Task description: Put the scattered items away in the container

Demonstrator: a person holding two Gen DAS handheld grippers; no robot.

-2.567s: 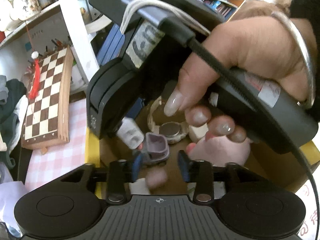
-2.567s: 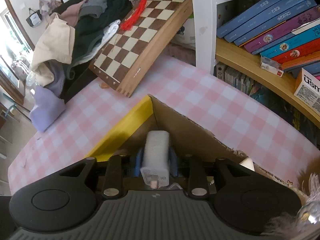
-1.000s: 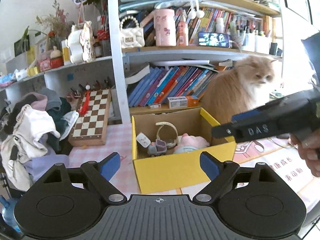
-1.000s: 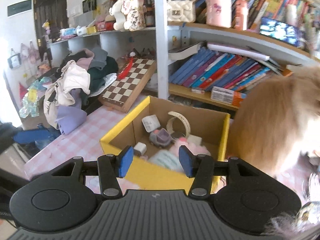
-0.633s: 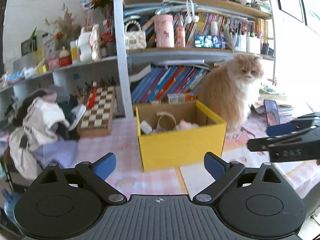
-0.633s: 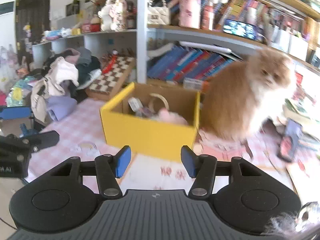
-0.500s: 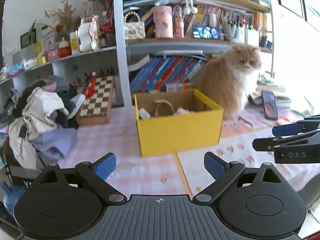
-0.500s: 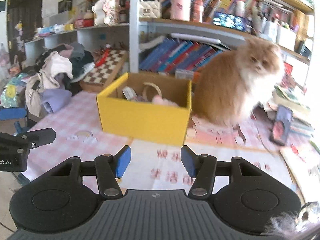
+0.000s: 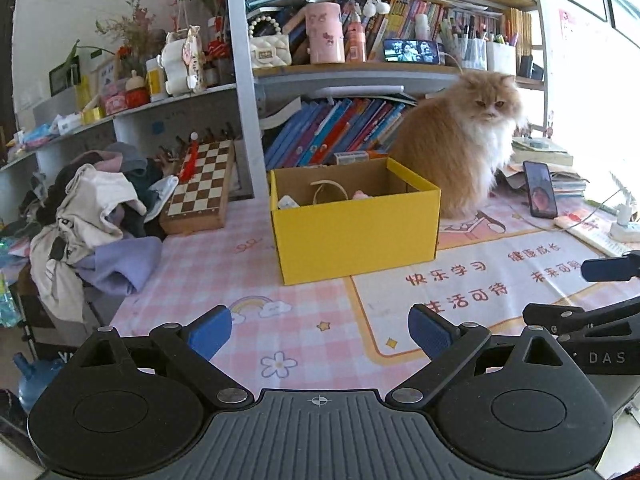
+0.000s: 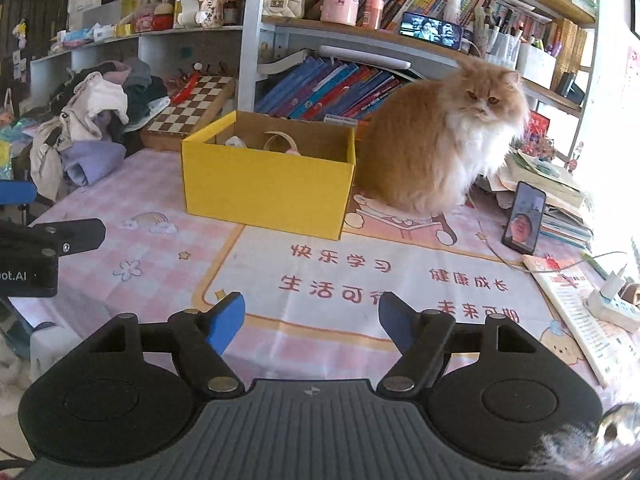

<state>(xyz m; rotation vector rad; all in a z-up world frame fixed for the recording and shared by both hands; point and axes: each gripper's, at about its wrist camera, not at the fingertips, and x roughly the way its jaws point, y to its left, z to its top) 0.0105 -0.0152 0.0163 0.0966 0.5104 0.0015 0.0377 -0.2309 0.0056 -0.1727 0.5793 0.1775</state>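
A fluffy orange cat sits on a pink checked tablecloth. Right of it stands a phone; far left, a chessboard and piled clothes.

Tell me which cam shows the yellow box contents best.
Left wrist: it looks deeper into the yellow box, showing a white item, a beige hoop and something pink. Right wrist sees the yellow box at a lower angle; only tops peek out.

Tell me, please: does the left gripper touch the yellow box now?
Apart. In the left wrist view the open left gripper is empty, and a wide band of pink checked tablecloth lies between it and the yellow box.
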